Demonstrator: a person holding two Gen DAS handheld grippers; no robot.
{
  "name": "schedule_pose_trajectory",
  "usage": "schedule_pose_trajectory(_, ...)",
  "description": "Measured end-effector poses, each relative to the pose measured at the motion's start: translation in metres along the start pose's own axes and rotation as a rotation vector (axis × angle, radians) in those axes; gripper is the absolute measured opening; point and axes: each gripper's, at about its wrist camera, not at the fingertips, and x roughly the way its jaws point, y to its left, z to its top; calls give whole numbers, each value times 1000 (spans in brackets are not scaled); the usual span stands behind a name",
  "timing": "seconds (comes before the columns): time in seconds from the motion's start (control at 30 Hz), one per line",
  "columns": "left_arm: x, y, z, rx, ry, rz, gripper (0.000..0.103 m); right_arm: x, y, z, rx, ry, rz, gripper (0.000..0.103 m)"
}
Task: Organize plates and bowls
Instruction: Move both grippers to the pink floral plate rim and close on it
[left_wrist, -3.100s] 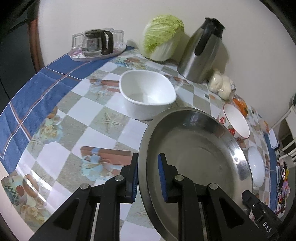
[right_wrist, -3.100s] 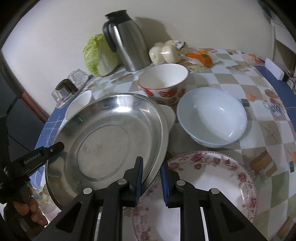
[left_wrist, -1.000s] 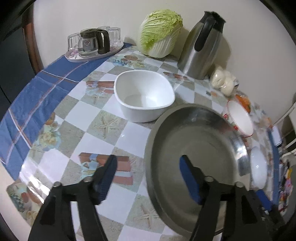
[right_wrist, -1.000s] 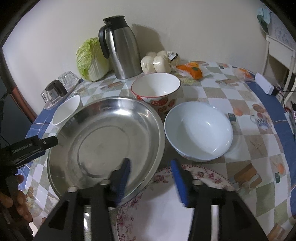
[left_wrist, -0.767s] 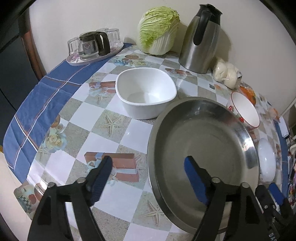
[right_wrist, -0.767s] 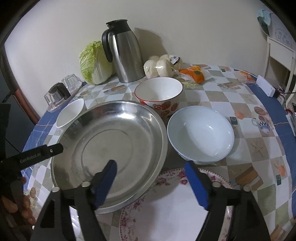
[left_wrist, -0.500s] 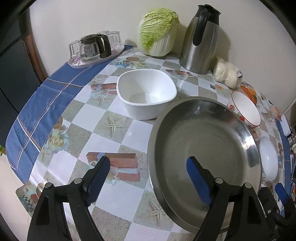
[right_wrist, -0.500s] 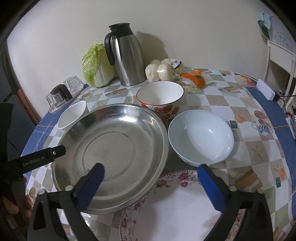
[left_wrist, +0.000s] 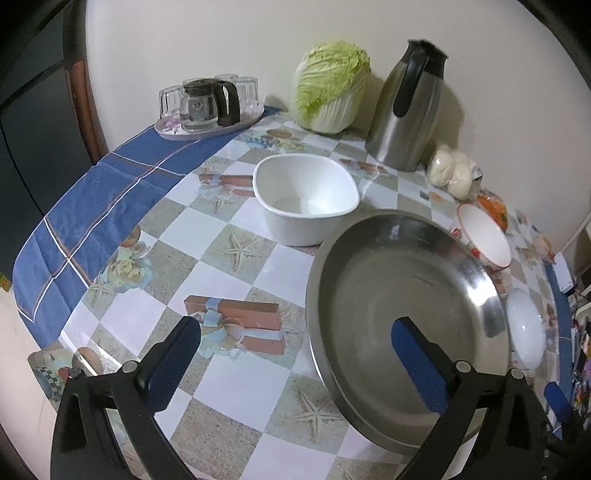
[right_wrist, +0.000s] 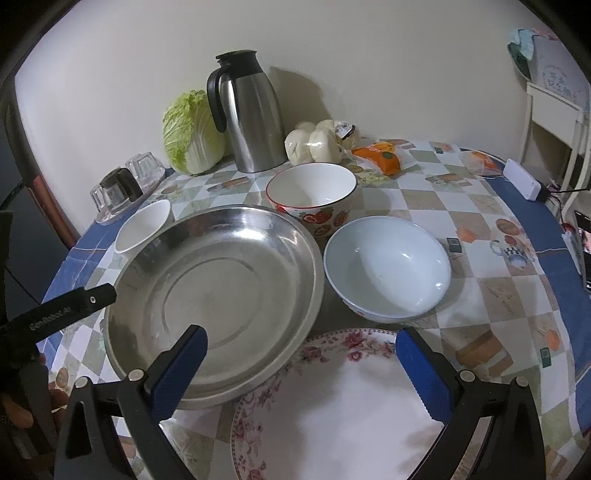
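Both tools had let go of the steel pan (right_wrist: 218, 291), which lay on the surface (left_wrist: 236, 273) overlapping the floral plate (right_wrist: 332, 402) at five o'clock, the left tool (left_wrist: 295, 354) still spreading wide astride its rim, the right tool (right_wrist: 301, 363) gaping empty.

Only one piece of lettering is seen. In the right wrist view, pale print is carried along the black finger of the left gripper (right_wrist: 62, 314), at the left edge of the picture beside the steel basin (right_wrist: 214, 295). It is blurred and tilted; something like "GenRobot.AI" is suggested, but the letters cannot be made out with certainty. A small label is borne by the bag of buns (right_wrist: 314, 142), too small to be read. No lettering is legible in the left wrist view.
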Motion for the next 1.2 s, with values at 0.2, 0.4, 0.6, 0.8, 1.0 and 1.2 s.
schedule_pose_trajectory(0.2,-20,-1,-8,6,-69,-66,103,-14,-9,-6,41,-28,-1,103)
schedule_pose_trajectory(0.4,-32,-9,-16,55,-54,-93,103,-24,-23,-15,104,-29,-25,103)
schedule_pose_trajectory(0.6,-40,-18,-26,72,-58,-114,103,-34,-39,-20,152,-39,-25,103)
schedule_pose_trajectory(0.8,-51,-35,-33,110,-74,-156,103,-47,-52,-22,167,-67,-36,103)
schedule_pose_trajectory(1.0,-52,-56,-42,163,-27,-191,103,-49,-73,-27,197,-31,-68,103)
schedule_pose_trajectory(1.2,-44,-75,-58,185,96,-272,100,-40,-94,-36,278,38,-49,103)
